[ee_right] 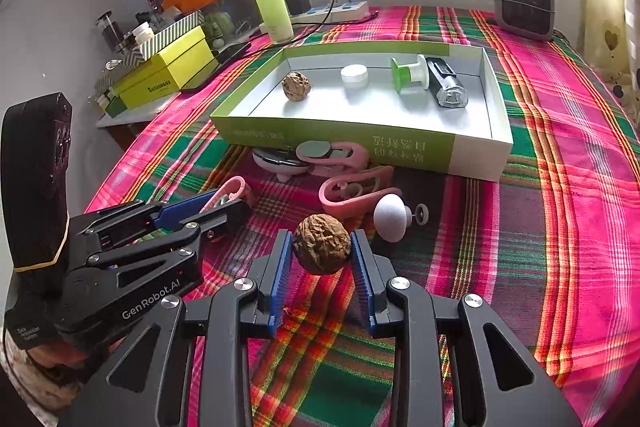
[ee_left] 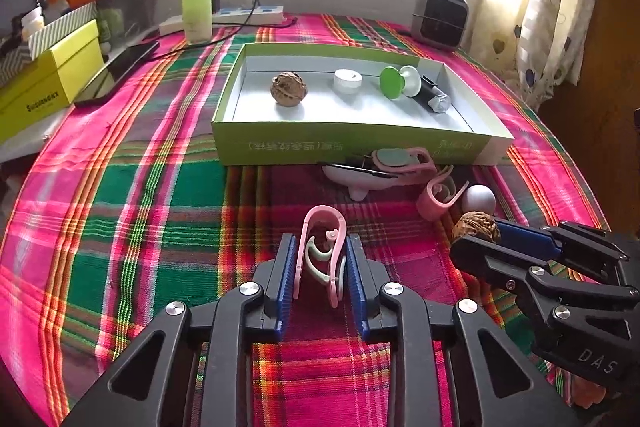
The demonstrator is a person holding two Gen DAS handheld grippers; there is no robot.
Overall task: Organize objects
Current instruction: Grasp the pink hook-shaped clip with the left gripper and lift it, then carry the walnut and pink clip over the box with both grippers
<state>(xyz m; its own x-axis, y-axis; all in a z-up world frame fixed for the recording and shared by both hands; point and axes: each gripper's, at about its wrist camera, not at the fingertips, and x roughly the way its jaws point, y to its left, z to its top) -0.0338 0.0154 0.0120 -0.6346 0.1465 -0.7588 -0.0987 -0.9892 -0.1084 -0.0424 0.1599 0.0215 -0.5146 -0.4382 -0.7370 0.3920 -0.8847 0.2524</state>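
My left gripper [ee_left: 320, 259] is shut on a pink clip [ee_left: 322, 251], held upright just above the plaid cloth. My right gripper [ee_right: 320, 251] is shut on a walnut [ee_right: 322, 249]; the same walnut [ee_left: 476, 225] shows at the right of the left wrist view. The green tray box [ee_left: 352, 143] lies ahead and holds another walnut [ee_left: 289, 87], a tealight [ee_left: 347, 79], a green-and-white spool [ee_left: 398, 81] and a black torch [ee_left: 434, 95]. In front of the box lie another pink clip [ee_right: 352, 189], a white ball-headed piece [ee_right: 390, 211] and a white dish [ee_left: 360, 179] with a pink clip on it.
A green bottle [ee_left: 196, 1], a power strip [ee_left: 248, 15] with cables and a small heater [ee_left: 440, 17] stand behind the box. Yellow boxes [ee_left: 44, 83] and a phone [ee_left: 116, 71] lie on the left. The plaid cloth [ee_left: 140, 227] covers the table.
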